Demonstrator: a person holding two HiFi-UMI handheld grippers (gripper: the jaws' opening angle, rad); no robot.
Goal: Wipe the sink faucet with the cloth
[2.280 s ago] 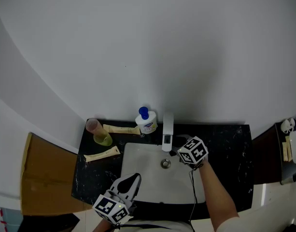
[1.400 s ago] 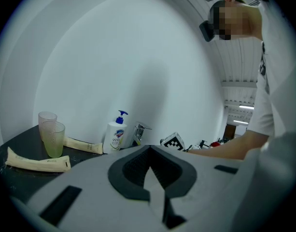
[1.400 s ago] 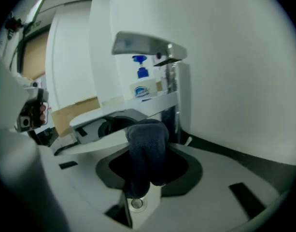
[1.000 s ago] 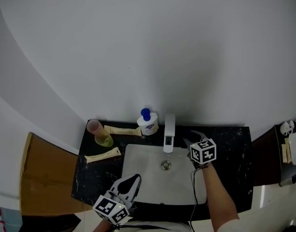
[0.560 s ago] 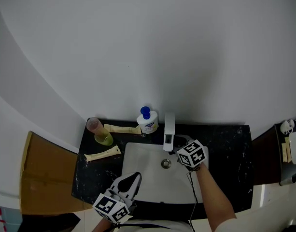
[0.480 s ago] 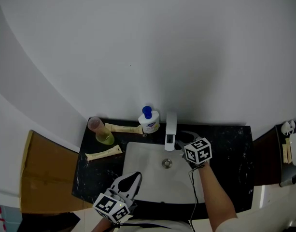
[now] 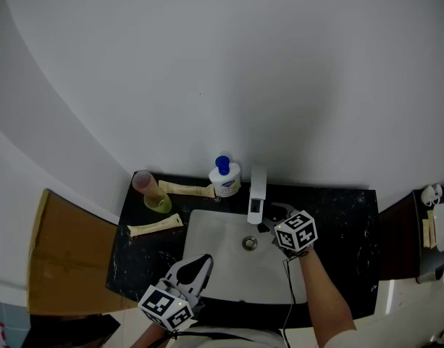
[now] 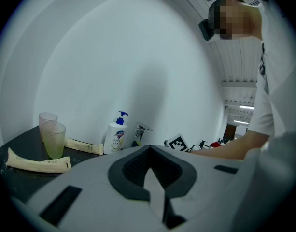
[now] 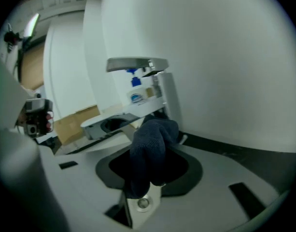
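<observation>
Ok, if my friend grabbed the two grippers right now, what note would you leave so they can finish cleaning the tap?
Right gripper: shut on the dark cloth, which is bunched against the lower part of the faucet, on its right side.
Left gripper: shut, empty, held low at the front edge of the sink.
Done: cloth is gripped and at the faucet; how much is already wiped doesn't show.
Left: rub the spout, top and sides.

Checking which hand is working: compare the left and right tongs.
The right tongs grip a dark cloth beside the faucet; the left tongs are shut on nothing. The right tongs reach over the back of the sink; the left tongs hang at its front edge, away from the faucet. Both carry a marker cube.
</observation>
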